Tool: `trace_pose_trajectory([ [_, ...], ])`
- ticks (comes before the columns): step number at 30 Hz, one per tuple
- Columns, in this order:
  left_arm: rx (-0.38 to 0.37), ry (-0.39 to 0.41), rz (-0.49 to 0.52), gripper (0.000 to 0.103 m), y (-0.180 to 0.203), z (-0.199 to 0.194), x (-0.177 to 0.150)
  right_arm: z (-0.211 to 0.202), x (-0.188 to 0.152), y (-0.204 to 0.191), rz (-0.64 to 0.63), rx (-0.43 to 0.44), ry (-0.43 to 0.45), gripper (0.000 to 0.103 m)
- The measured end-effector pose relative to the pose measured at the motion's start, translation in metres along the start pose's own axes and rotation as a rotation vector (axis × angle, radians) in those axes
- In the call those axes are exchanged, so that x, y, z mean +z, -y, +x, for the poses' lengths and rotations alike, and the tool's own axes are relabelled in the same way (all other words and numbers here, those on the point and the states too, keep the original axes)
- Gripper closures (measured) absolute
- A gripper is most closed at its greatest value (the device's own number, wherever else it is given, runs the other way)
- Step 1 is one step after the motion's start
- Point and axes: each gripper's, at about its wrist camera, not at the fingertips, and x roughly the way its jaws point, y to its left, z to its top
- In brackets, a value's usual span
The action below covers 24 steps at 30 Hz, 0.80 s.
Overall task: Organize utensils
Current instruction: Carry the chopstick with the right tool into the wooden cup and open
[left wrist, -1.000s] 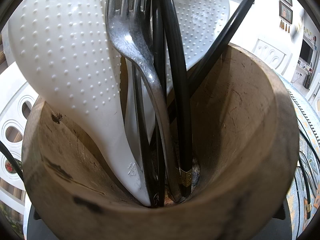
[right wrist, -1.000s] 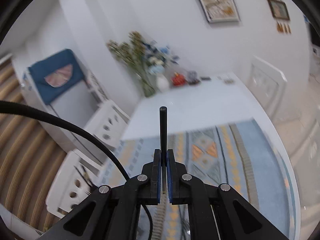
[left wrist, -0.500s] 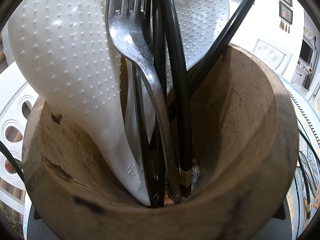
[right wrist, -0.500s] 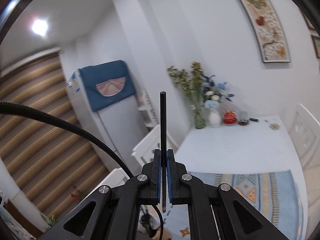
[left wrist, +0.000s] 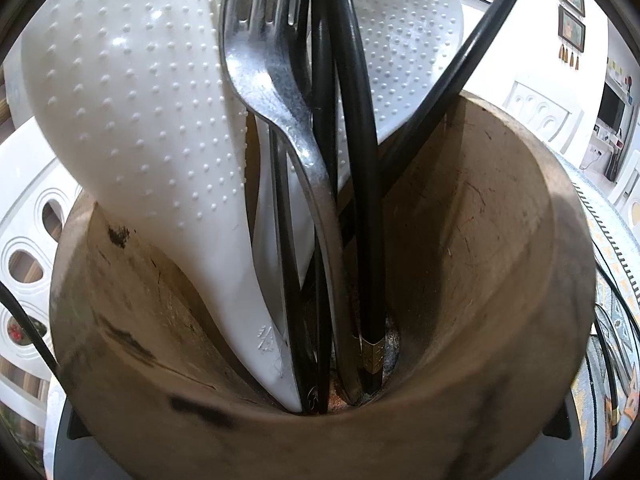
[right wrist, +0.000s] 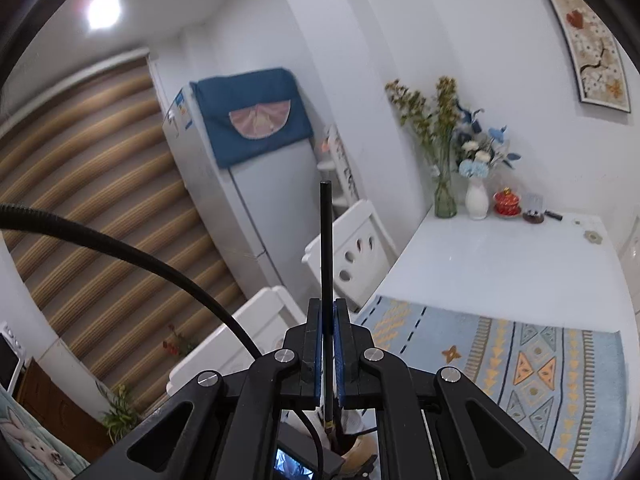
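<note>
Your right gripper [right wrist: 327, 344] is clamped shut on a thin black chopstick [right wrist: 326, 248], the blue pads [right wrist: 318, 354] pressing it from both sides. The stick stands nearly upright between the fingers, its plain end well above them and its gold-banded lower end hanging below the jaws, over the mouth of the wooden holder [right wrist: 362, 450] that shows at the bottom edge of the right wrist view.

In your left wrist view that wooden holder [left wrist: 500, 240] fills the picture, seen from close above its near rim. Inside it two white dimpled rice paddles [left wrist: 132, 112] lean toward the left and far wall, handles down. A steel fork [left wrist: 276, 92] stands tines up in front of them, and several black chopsticks [left wrist: 360, 168] stand beside it, one with a gold band [left wrist: 372, 354] near the holder's floor. One black stick leans out over the far right rim.

You cannot tell the state of your left gripper: the holder hides the fingers, with only dark corners of the rig showing below it.

Beyond the right gripper lies a white table [right wrist: 500, 256] with a patterned blue mat [right wrist: 520, 356] on its near part. At the table's far edge stand a glass vase of dried flowers [right wrist: 444, 200], a white vase [right wrist: 477, 200] and a small red jar [right wrist: 507, 202]. White chairs [right wrist: 356, 248] sit along the table's left side, with a fridge [right wrist: 260, 184] under a blue cover behind them
</note>
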Motion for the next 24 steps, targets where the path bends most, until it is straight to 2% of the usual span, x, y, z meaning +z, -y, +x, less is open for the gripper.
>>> trace_pose_trajectory([
  [7,-0.002,0.001,-0.002,0.006,-0.001,-0.001,0.001,0.029,-0.014,0.002,0.002,-0.001,-0.080,0.098],
  [15,-0.002,0.001,-0.002,0.006,-0.001,-0.001,0.001,0.048,-0.023,0.003,0.006,-0.003,-0.125,0.098],
  [21,-0.002,0.001,-0.002,0.006,-0.001,-0.001,0.001,0.059,-0.028,-0.006,-0.043,-0.030,-0.150,0.098],
  [24,-0.002,0.001,-0.002,0.006,-0.001,0.000,0.001,0.069,-0.030,-0.008,-0.052,-0.043,-0.199,0.097],
])
